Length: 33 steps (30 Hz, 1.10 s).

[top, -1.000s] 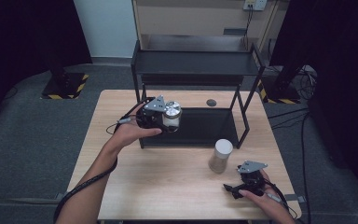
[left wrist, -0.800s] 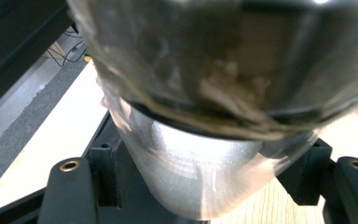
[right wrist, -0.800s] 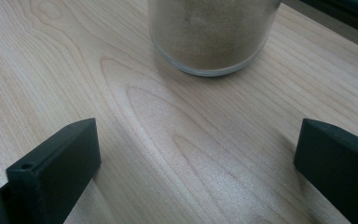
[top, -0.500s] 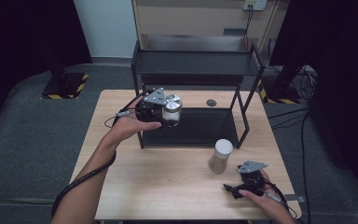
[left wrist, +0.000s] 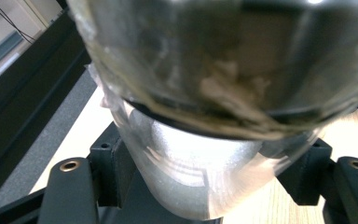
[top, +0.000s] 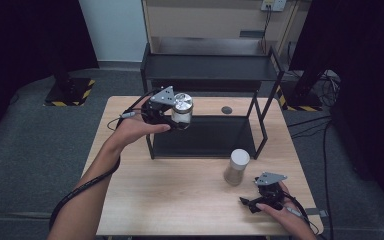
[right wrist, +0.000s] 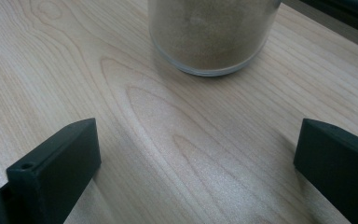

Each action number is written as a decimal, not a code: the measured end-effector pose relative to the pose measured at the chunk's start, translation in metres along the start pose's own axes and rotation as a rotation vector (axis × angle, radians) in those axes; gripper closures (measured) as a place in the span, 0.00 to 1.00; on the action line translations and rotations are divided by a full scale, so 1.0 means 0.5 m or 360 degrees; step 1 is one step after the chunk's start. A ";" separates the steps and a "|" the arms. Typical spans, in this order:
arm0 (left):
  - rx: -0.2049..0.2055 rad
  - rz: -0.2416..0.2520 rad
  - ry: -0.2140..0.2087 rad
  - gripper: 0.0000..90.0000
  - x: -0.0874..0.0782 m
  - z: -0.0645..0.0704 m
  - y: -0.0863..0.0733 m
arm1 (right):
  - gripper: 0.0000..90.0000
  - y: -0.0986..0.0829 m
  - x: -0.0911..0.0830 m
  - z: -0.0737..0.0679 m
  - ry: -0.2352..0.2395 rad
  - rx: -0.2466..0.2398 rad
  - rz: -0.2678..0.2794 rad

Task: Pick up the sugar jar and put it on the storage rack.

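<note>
A pale wooden worktop (top: 180, 200) carried a black rack (top: 207, 145) in a dim room. You needed to carry the jar (top: 182, 109) level and slowly, clear of the rack's post, before setting it on a shelf. Your left gripper (top: 172, 115) was clamped on that silver-lidded jar, raised above the rack's left front corner, its lid toward your hand. Your right gripper (top: 261, 200) rested on the worktop, jaws wide and empty, just short of a second jar (top: 236, 167).

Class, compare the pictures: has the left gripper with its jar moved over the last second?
Yes. The left gripper, shut on the jar, has travelled away from the person and slightly right, judged against the black rack: it now sits above the rack's near-left corner.
</note>
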<state>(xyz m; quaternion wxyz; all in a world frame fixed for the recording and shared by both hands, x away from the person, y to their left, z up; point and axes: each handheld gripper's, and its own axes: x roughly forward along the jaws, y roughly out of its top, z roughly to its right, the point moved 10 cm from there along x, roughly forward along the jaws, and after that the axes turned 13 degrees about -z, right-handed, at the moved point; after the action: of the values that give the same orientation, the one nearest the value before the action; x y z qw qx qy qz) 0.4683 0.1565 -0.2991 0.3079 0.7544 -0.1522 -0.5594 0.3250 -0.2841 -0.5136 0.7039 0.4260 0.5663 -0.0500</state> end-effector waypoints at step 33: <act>0.0000 -0.0001 0.0050 0.34 -0.091 -0.020 0.078 | 0.01 0.000 0.000 0.000 -0.0001 -0.0002 0.0001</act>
<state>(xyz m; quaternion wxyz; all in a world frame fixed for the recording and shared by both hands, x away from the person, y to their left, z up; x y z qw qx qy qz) 0.4674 0.1556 -0.2384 0.3102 0.7630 -0.1471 -0.5477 0.3251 -0.2841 -0.5137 0.7043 0.4257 0.5659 -0.0496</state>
